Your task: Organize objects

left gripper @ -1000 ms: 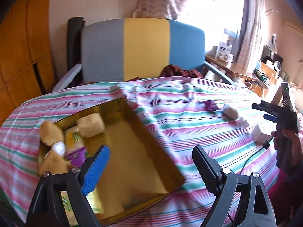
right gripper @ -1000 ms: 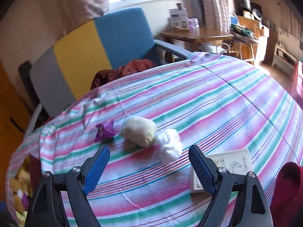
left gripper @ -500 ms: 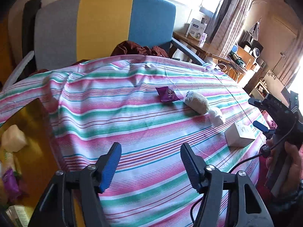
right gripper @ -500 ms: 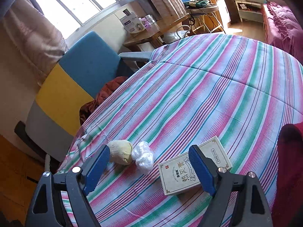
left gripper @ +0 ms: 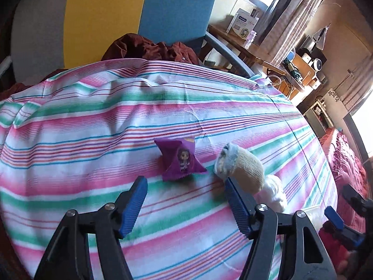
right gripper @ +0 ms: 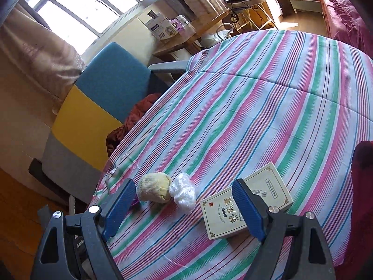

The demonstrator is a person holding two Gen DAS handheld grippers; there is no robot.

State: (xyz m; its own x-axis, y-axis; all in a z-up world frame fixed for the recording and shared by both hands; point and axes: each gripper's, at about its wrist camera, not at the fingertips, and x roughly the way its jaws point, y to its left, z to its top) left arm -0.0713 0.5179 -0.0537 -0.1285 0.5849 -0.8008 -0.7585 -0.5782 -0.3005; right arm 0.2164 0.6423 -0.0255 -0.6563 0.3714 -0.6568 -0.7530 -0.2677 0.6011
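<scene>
Hovering near the purple packet (left gripper: 180, 161), both grippers' jaws stand released, the left's just widening.

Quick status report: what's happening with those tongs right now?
Both tongs open, empty; left tongs just widened. Purple packet ahead. Rolled sock beside it.

Left gripper (left gripper: 185, 187) just widening, empty; right gripper (right gripper: 184, 194) agape, empty.

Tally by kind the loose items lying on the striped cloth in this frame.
Purple snack packet: 1
Rolled sock bundle: 1
Clear plastic wad: 1
Printed card box: 1
Total: 4
</scene>
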